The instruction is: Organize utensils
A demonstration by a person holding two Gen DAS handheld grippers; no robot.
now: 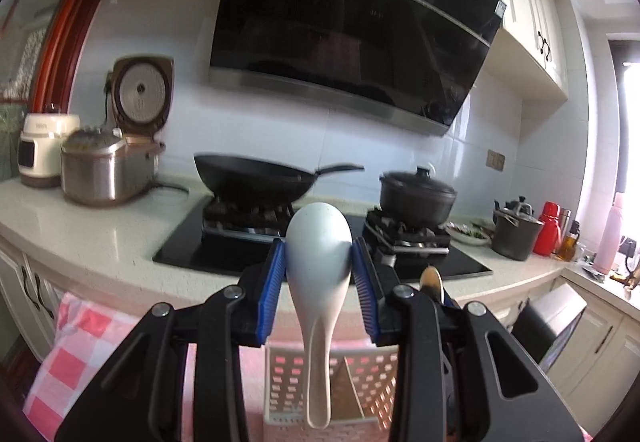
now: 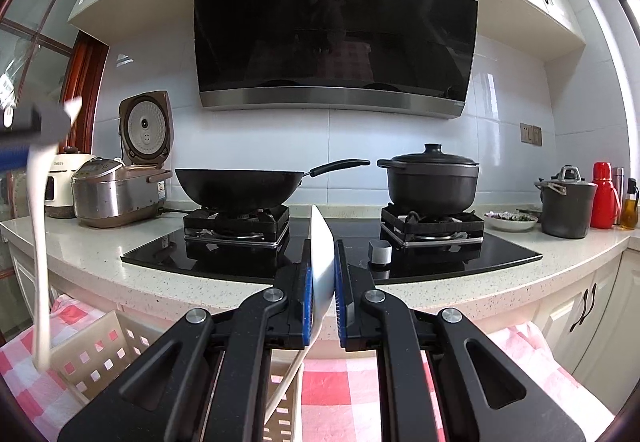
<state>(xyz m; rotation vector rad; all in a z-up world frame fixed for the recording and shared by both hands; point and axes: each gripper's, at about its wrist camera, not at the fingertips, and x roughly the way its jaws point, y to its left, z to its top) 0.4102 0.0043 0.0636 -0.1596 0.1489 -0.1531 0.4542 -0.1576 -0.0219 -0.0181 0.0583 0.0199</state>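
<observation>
Kitchen bench (image 2: 80, 242) behind; each claw pinches a white spoon by its bowl: left claw (image 1: 319, 254), right claw (image 2: 322, 278). Lower handles straight into the slotted basket (image 2: 100, 354), releasing only once seated.

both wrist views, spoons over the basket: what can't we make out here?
- Basket: in the left wrist view the left gripper and its white spoon cover most of it, so its contents are unknown.
- Basket again: in the right wrist view the right gripper hides its middle.
- Right spoon: edge-on, handle tip hidden by a finger.
- Brown object: mostly behind a finger, unidentifiable.
- Left spoon's bowl: blurred at the right view's left edge.
</observation>
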